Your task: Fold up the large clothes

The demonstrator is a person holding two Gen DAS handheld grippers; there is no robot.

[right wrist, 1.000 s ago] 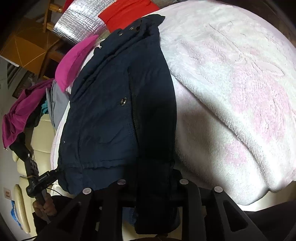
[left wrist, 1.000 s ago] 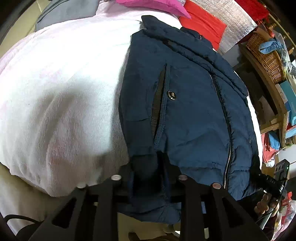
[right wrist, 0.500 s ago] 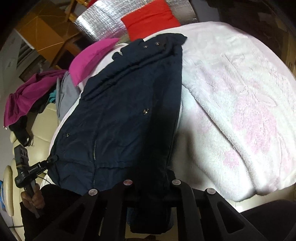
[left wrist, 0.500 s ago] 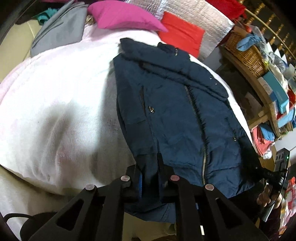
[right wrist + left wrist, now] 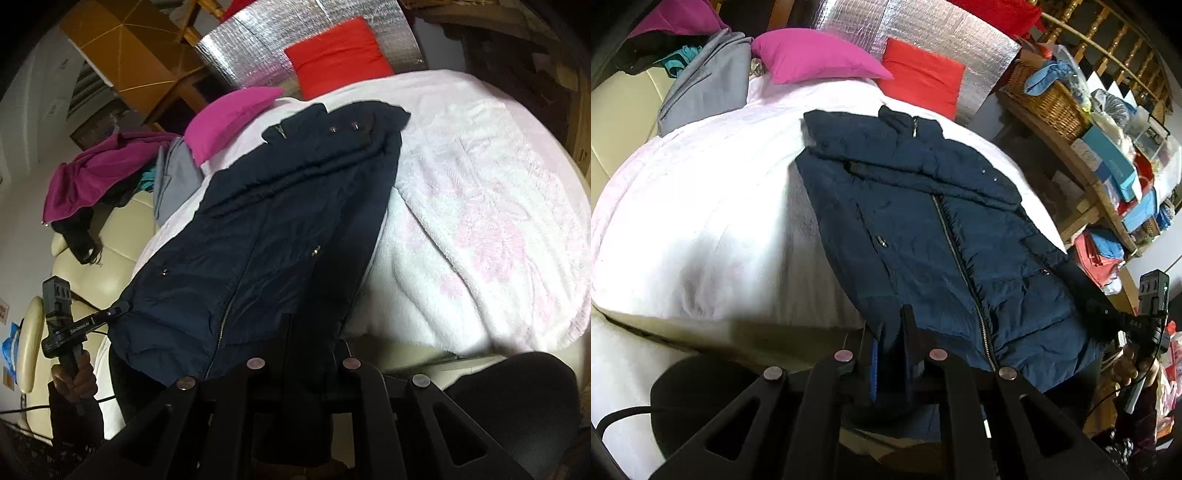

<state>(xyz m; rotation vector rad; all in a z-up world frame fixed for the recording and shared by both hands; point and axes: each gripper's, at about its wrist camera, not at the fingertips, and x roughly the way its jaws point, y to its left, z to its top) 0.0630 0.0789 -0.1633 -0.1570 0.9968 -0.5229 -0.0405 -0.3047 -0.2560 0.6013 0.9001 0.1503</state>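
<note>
A navy zip-front jacket (image 5: 923, 236) lies front up on a white-and-pink blanket (image 5: 701, 221), collar at the far end, hem hanging over the near edge. My left gripper (image 5: 892, 339) is shut on the jacket's hem at its left corner. In the right wrist view the same jacket (image 5: 266, 236) spreads over the blanket (image 5: 480, 206), and my right gripper (image 5: 310, 332) is shut on the hem at its right corner. Each gripper shows in the other's view, the right one (image 5: 1108, 314) and the left one (image 5: 118, 308), pinching the hem corners.
A pink cushion (image 5: 812, 55), a red cushion (image 5: 923, 77) and a folded grey garment (image 5: 705, 88) lie at the bed's far end before a silver foil panel (image 5: 923, 29). A wooden shelf with a wicker basket (image 5: 1049, 99) stands at the right. A cream sofa (image 5: 92, 258) is left.
Both grippers have drawn back and up from the bed while holding the hem. The jacket now looks smaller and stretched flat, with its whole length and collar in view.
</note>
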